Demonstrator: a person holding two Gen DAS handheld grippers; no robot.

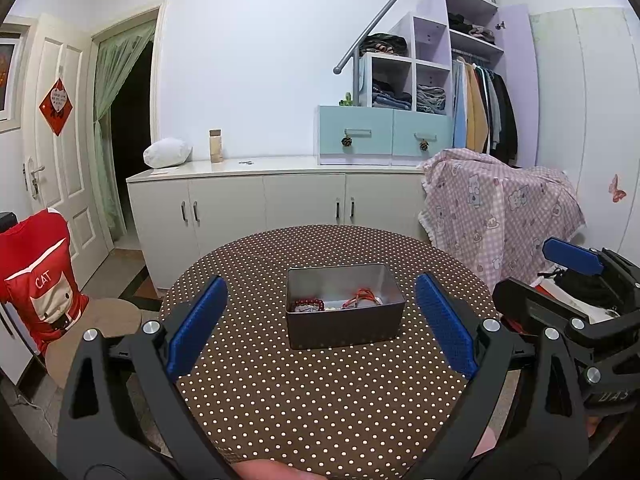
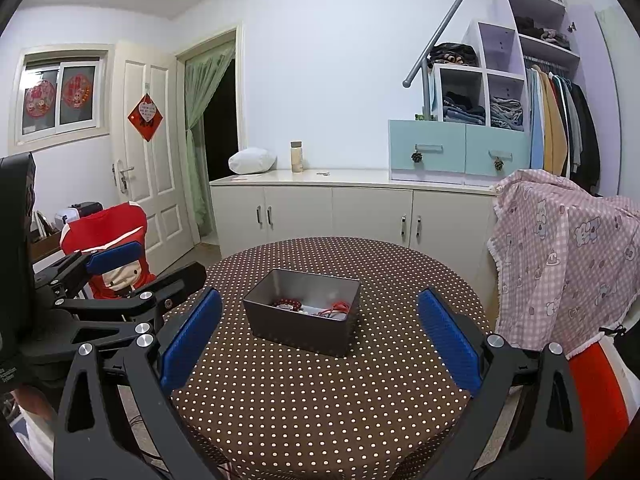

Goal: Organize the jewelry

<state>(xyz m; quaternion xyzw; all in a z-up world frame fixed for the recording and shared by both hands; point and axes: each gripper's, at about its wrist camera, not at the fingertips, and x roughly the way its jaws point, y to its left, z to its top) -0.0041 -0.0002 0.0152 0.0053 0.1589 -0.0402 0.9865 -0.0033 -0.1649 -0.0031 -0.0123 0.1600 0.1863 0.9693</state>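
A grey metal box (image 1: 344, 326) (image 2: 298, 328) sits on the round table with a brown polka-dot cloth (image 1: 320, 400) (image 2: 320, 400). Inside it lie a dark red bead bracelet (image 1: 307, 303) (image 2: 285, 303) and a red cord bracelet (image 1: 362, 296) (image 2: 336, 308), among other small pieces. My left gripper (image 1: 320, 324) hangs open above the table's near half, its blue pads either side of the box. My right gripper (image 2: 320, 330) is open too, empty, just short of the box. Each gripper shows at the edge of the other's view.
A chair with a red cat-print cover (image 1: 38, 280) (image 2: 108, 256) stands to the left, and a pink checked cloth (image 1: 500, 216) (image 2: 560, 256) drapes something to the right. White cabinets (image 1: 260, 204) and a wardrobe line the far wall.
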